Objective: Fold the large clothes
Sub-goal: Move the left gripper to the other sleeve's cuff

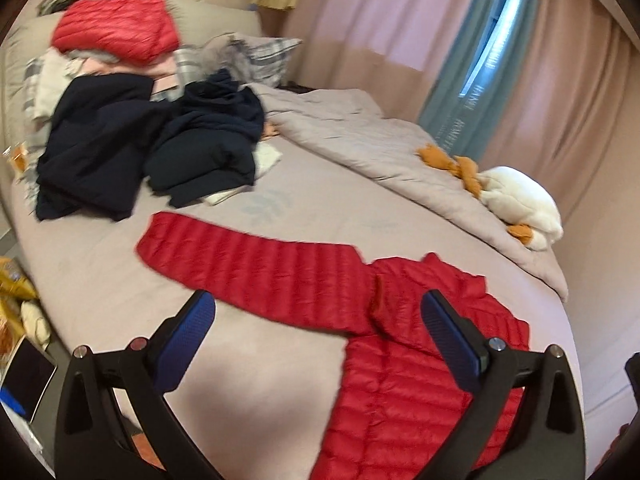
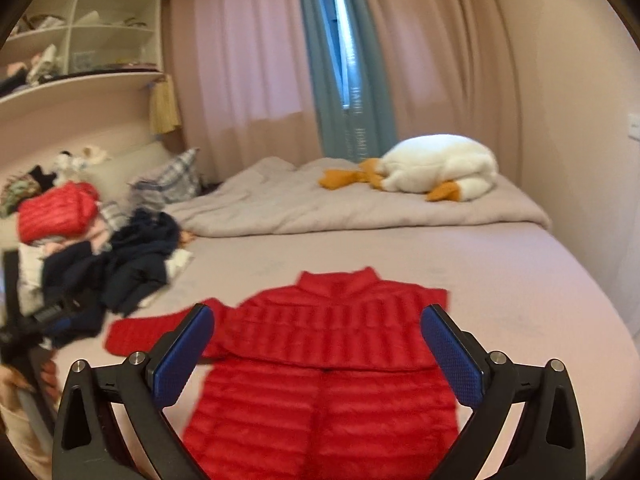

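A red quilted down jacket lies flat on the bed, one sleeve stretched out to the left. My left gripper hovers above it, open, nothing between its blue pads. In the right wrist view the same jacket lies front up with its collar away from me and its left sleeve spread out. My right gripper is held above the jacket's body, open and empty. The left gripper's black frame shows at the left edge.
A folded red jacket tops a clothes stack at the bed's head, with dark navy garments in front. A bunched grey duvet and a white plush goose lie on the far side. Curtains hang behind; shelves at left.
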Demonstrator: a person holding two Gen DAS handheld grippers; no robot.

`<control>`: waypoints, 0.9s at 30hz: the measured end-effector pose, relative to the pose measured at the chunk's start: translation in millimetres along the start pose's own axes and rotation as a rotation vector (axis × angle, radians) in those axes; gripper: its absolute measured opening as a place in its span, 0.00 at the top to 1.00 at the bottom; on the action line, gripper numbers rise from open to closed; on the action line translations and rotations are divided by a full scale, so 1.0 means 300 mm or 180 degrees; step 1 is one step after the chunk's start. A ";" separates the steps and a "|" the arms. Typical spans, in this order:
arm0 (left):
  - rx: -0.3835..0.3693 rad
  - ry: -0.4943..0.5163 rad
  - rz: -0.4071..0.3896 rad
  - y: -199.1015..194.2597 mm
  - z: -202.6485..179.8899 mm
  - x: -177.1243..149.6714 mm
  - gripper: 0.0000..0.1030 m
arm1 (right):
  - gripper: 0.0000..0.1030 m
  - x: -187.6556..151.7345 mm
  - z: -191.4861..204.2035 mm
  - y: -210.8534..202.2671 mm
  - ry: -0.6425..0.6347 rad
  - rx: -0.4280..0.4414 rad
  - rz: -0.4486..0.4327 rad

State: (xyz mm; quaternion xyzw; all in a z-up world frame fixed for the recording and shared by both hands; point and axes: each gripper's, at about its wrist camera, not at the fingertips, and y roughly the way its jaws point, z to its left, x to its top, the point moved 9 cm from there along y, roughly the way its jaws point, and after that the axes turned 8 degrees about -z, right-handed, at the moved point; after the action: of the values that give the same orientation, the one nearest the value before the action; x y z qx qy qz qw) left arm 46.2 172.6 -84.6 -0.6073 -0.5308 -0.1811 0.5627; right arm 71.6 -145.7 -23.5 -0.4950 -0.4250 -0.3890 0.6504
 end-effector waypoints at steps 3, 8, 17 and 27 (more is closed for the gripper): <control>0.0154 -0.0108 0.0035 0.017 0.065 -0.030 0.00 | 0.01 0.009 0.042 0.025 -0.0004 0.0145 0.0032; 0.0349 -0.0240 0.0247 0.081 0.156 -0.111 0.00 | 0.01 -0.007 0.091 0.047 -0.0035 0.0191 0.0040; 0.0548 -0.0461 0.0413 0.183 0.297 -0.198 0.00 | 0.01 -0.143 0.099 0.139 -0.0127 0.0020 0.0344; 0.0793 -0.0703 0.0388 0.313 0.468 -0.201 0.01 | 0.01 -0.213 -0.031 0.178 0.0124 -0.0289 0.0640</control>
State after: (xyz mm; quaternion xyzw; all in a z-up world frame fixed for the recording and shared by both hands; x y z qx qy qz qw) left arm 50.5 287.4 -222.3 -0.5801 -0.5699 -0.0116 0.5818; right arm 101.2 -138.3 -101.7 -0.5564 -0.3424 -0.3502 0.6712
